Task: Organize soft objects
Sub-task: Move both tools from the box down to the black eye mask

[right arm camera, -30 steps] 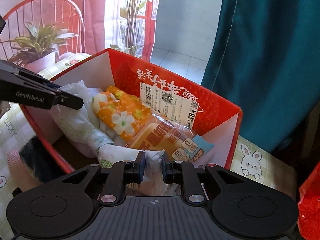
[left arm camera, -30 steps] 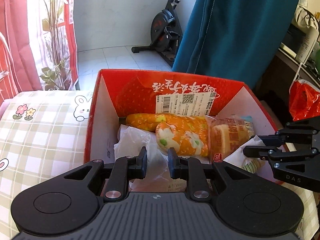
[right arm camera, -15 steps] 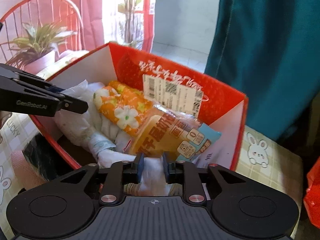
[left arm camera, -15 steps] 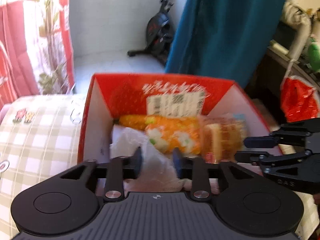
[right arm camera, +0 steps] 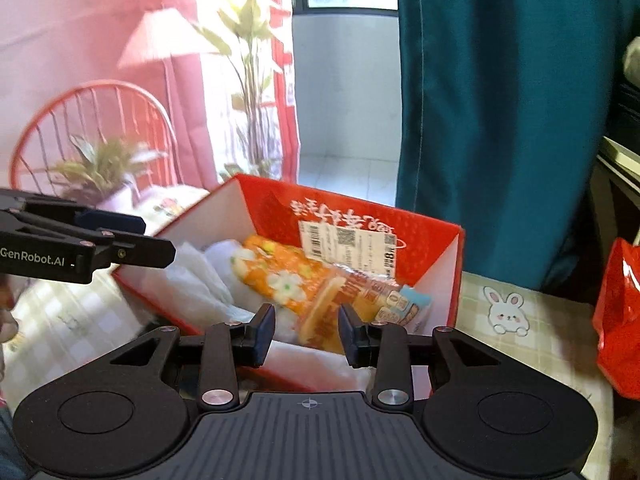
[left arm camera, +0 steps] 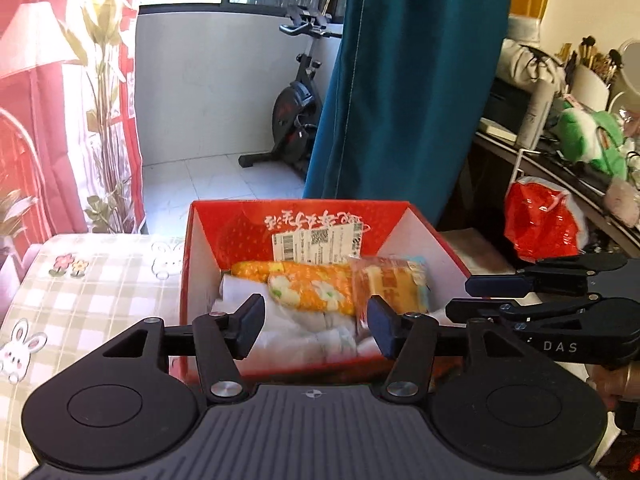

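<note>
A red cardboard box (left arm camera: 202, 264) (right arm camera: 444, 276) stands on the checked tablecloth. Inside lie an orange flowered cloth (left arm camera: 308, 284) (right arm camera: 280, 276), white plastic bags (left arm camera: 304, 332) (right arm camera: 200, 276) and a wrapped bread pack (left arm camera: 390, 284) (right arm camera: 360, 300). My left gripper (left arm camera: 316, 324) is open and empty, raised above the box's near edge. My right gripper (right arm camera: 307, 330) is open and empty, also raised above the near edge. Each gripper shows in the other's view: the right one (left arm camera: 520, 296) at the box's right side, the left one (right arm camera: 132, 240) at its left side.
The checked tablecloth with bunny prints (left arm camera: 80, 280) (right arm camera: 520, 320) spreads around the box. A red plastic bag (left arm camera: 540, 216) (right arm camera: 620, 320) hangs to the right. A teal curtain (left arm camera: 400, 80), an exercise bike (left arm camera: 296, 112) and a cluttered shelf (left arm camera: 560, 136) stand beyond.
Both grippers have let go of the white bags, opened wide and pulled back and up from the box. The bags now lie inside the box.
</note>
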A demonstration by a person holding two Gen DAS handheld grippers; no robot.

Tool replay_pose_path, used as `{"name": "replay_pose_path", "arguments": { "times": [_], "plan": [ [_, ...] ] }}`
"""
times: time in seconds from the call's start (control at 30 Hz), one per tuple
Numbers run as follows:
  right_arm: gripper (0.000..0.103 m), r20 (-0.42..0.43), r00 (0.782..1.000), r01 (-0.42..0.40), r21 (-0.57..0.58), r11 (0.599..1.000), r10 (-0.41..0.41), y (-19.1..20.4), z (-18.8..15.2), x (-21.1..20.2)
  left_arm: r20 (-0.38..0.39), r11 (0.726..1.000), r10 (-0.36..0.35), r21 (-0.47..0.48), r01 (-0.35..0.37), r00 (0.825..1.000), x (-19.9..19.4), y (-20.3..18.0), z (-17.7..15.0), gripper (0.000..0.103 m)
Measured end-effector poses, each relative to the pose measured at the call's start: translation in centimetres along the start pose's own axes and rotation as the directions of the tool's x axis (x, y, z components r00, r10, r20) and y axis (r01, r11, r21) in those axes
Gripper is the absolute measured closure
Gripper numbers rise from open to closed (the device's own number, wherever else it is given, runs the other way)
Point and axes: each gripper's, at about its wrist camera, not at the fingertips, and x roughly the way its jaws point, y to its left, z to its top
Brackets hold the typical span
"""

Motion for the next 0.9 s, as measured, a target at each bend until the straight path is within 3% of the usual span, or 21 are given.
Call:
{"name": "replay_pose_path", "arguments": {
  "times": [0.37, 0.57, 0.77, 0.9],
  "plan": [
    [0.071, 0.037, 0.998, -0.051, 0.039, 0.998, 0.049, 2.1, -7.1, -4.0, -0.07, 0.997, -0.072, -0.022, 0.07, 0.995, -2.8, 0.4, -8.7, 0.035],
    [0.07, -0.085, 0.995, -0.047, 0.135, 0.99, 0.059, 2.5, -13.4, -1.8, -0.177, 0.998, -0.046, -0.052, 0.037, 0.983, -0.5, 0.8, -13.5, 0.033],
    [0.069, -0.161, 0.987, 0.006, 0.151, 0.988, 0.018, 3.0, -16.6, -0.3, -0.208, 0.996, -0.013, -0.094, -0.007, 0.978, 0.9, 2.2, -15.6, 0.033],
    [0.06, -0.192, 0.981, 0.067, 0.158, 0.985, -0.036, 2.3, -18.1, -0.4, -0.218, 0.994, -0.003, -0.11, -0.022, 0.976, 1.5, 2.6, -16.3, 0.029]
  ]
}}
